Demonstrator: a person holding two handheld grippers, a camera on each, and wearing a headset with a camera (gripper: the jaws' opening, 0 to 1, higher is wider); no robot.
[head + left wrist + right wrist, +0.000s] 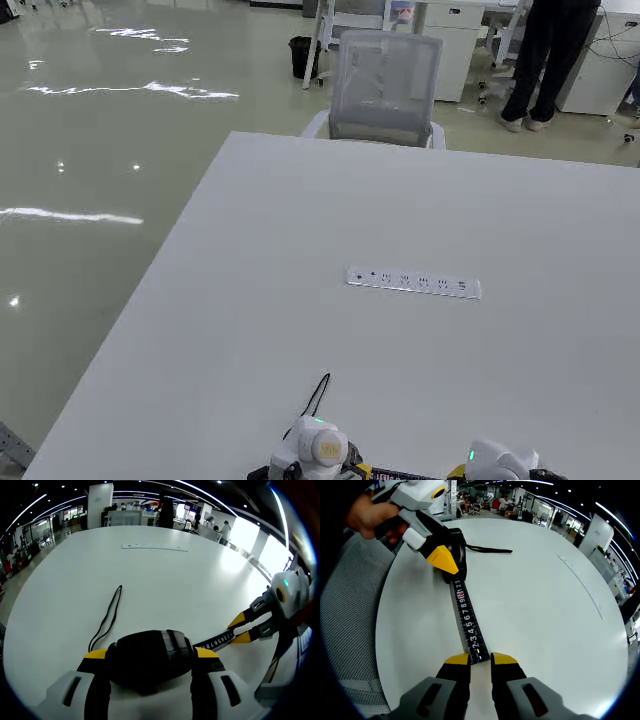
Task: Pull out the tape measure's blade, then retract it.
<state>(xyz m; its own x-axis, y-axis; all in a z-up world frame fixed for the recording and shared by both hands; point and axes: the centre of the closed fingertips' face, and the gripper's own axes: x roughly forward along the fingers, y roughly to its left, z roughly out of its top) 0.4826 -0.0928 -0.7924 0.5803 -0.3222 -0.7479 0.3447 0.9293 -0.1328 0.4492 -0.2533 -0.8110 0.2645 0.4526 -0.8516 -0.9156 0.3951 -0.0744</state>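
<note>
The black tape measure case [150,662] sits between my left gripper's [150,655] yellow-tipped jaws, which are shut on it. Its numbered blade [467,620] lies pulled out a short way along the white table [300,250]. My right gripper [480,659] is shut on the blade's end. In the right gripper view the case [459,555] is held by the left gripper [437,555]. In the left gripper view the right gripper [241,630] pinches the blade tip [217,641]. Both grippers [320,448] [497,462] are at the table's near edge in the head view.
The case's black wrist strap [318,393] trails across the table. A white power strip [413,283] lies mid-table. A grey mesh chair [385,85] stands at the far edge, and a person [550,60] stands by cabinets beyond it.
</note>
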